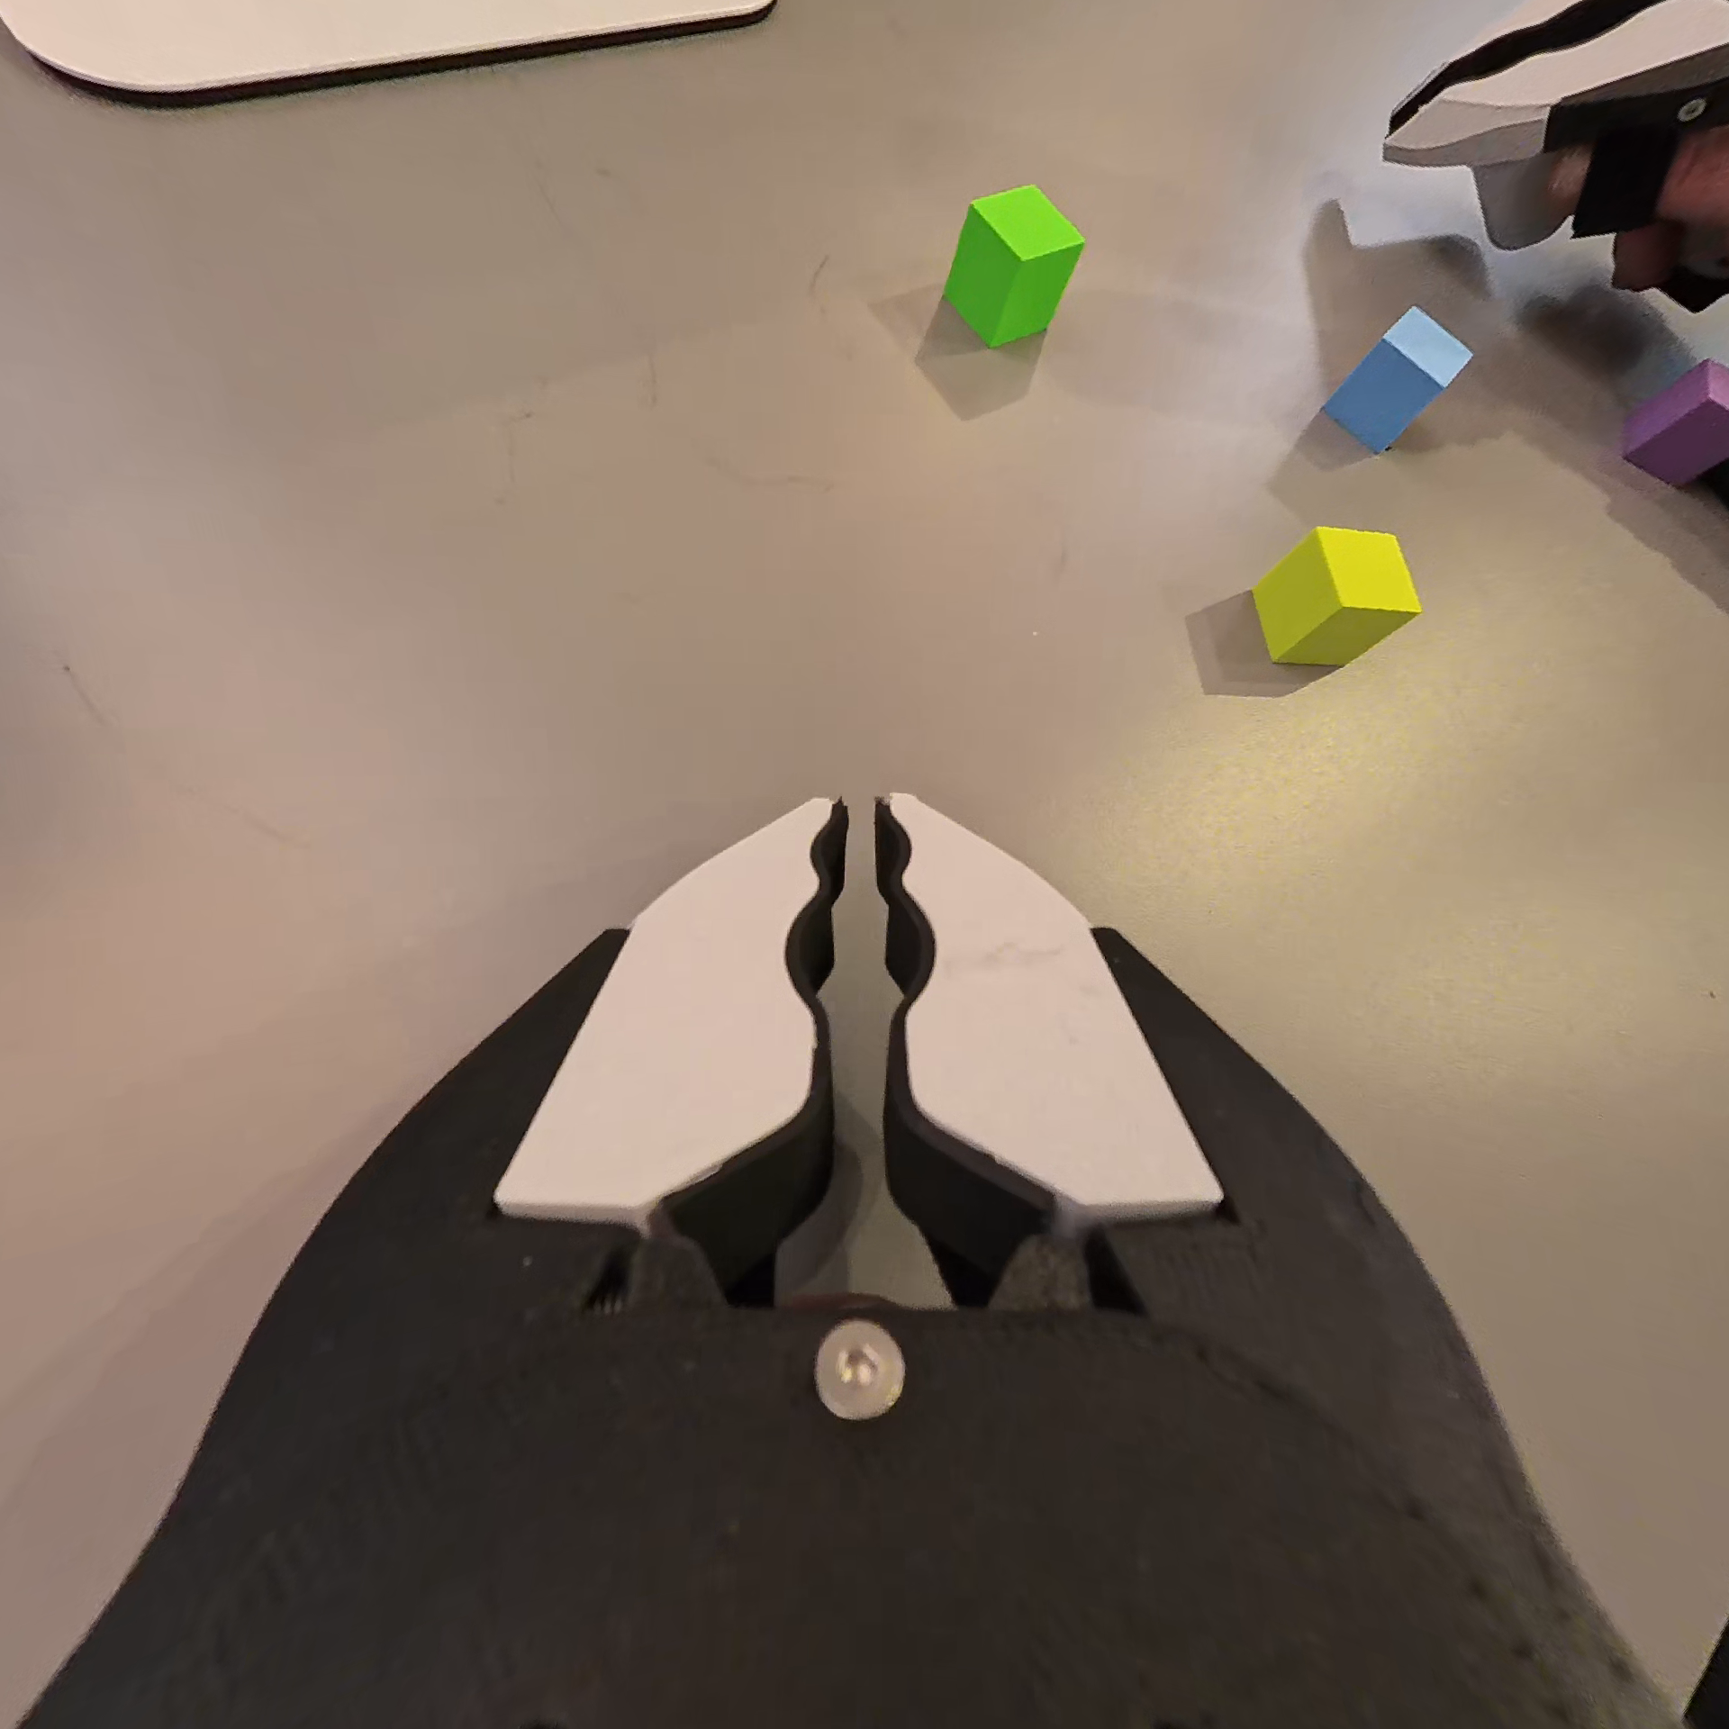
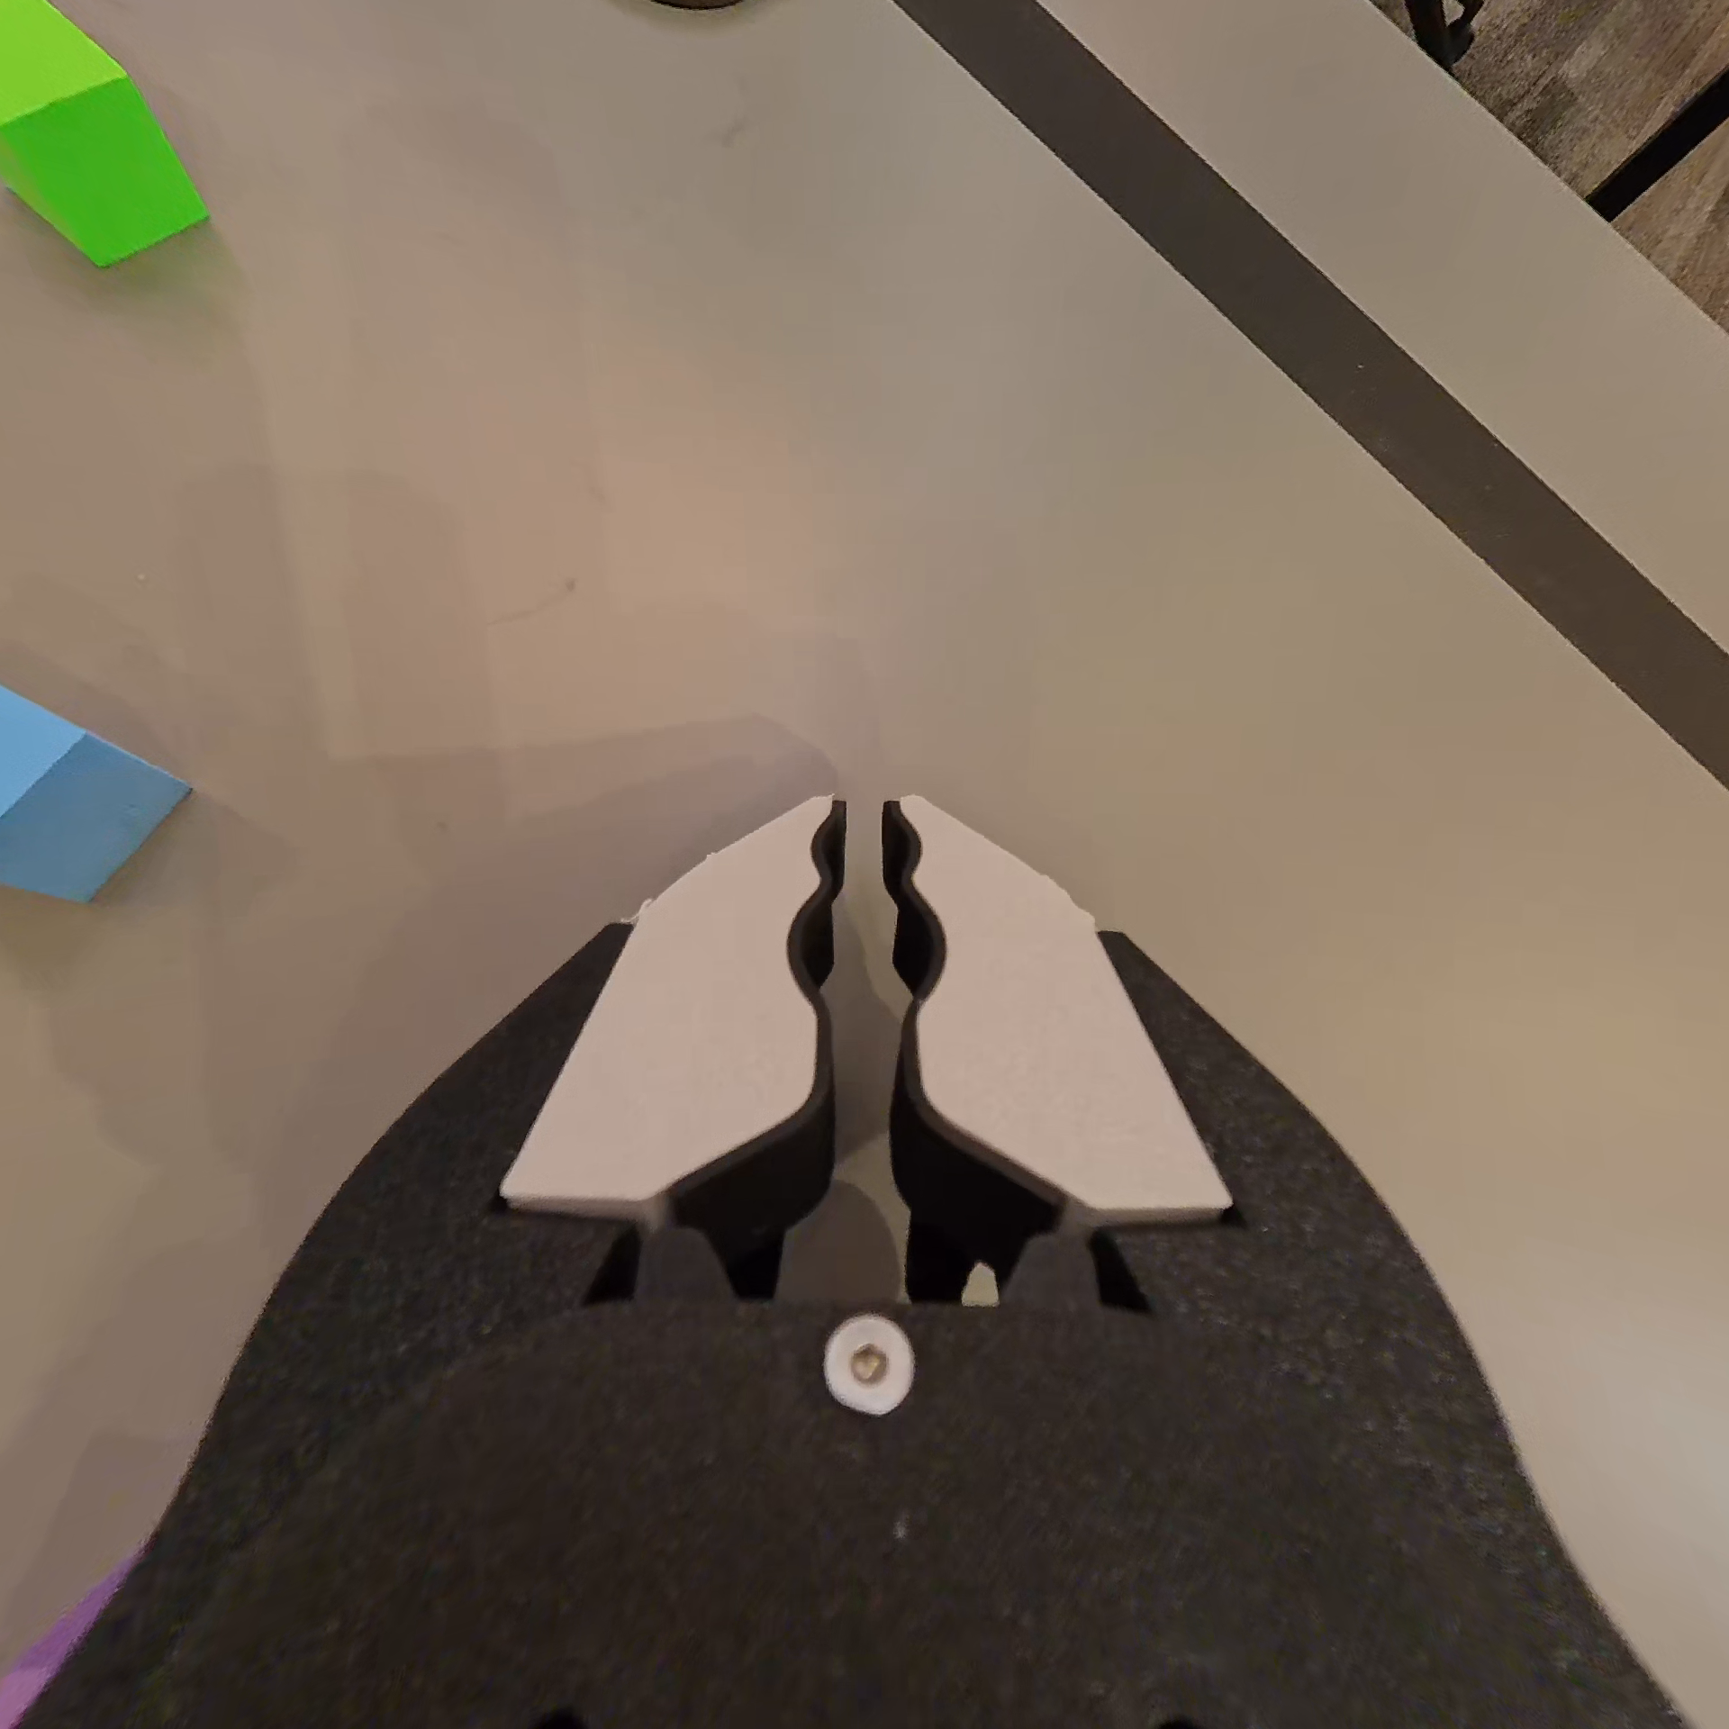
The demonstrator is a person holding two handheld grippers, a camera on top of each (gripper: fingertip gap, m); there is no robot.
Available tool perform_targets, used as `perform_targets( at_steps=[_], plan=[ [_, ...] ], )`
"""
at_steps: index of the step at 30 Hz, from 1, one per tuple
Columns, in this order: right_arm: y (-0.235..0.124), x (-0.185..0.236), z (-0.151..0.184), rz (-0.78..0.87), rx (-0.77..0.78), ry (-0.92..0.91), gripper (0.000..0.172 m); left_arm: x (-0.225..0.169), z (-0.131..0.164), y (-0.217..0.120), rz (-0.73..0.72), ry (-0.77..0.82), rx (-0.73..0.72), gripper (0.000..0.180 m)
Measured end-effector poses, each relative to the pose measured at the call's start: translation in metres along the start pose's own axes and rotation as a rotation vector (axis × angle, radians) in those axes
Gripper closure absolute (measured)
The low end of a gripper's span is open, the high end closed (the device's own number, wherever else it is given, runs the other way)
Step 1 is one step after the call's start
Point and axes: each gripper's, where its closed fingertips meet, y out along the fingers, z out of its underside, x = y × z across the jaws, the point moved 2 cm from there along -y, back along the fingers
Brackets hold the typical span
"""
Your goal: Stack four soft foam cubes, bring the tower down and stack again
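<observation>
Left claw [image 1: 861, 803]: slightly spread, nothing between its fingers, over bare worktop [image 1: 468, 608].
Right claw [image 2: 864, 805]: slightly spread, bare.
Yellow cube [image 1: 1336, 595]: nearest, flat, corner toward the camera.
Purple cube [image 1: 1679, 423]: at the right edge.
Blue cube [image 1: 1396, 380]: tilted on an edge, top leaning right.
Green cube [image 1: 1012, 264]: farthest, flat, well apart.
Tower: none; all four cubes apart.

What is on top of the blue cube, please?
Nothing rests on the blue cube; its pale top face is bare. It stands alone on the table. What lies under it is covered.
</observation>
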Motion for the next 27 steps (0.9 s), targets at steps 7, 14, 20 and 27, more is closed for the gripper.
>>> perform_targets(
  at_steps=[7, 14, 20, 27],
  plan=[
    [0.001, 0.002, 0.000, -0.006, 0.005, -0.008, 0.164, -0.001, 0.001, 0.001, 0.003, 0.011, 0.012, 0.171],
    [0.003, 0.003, 0.001, -0.007, 0.012, -0.019, 0.164, -0.003, 0.001, 0.000, -0.001, 0.025, 0.007, 0.170],
    [0.003, 0.005, 0.001, -0.010, 0.014, -0.025, 0.163, -0.005, -0.003, -0.004, 0.018, 0.031, -0.036, 0.165],
    [0.003, 0.005, 0.000, -0.012, 0.014, -0.031, 0.163, -0.023, -0.009, -0.010, 0.068, 0.073, -0.120, 0.146]
  ],
)
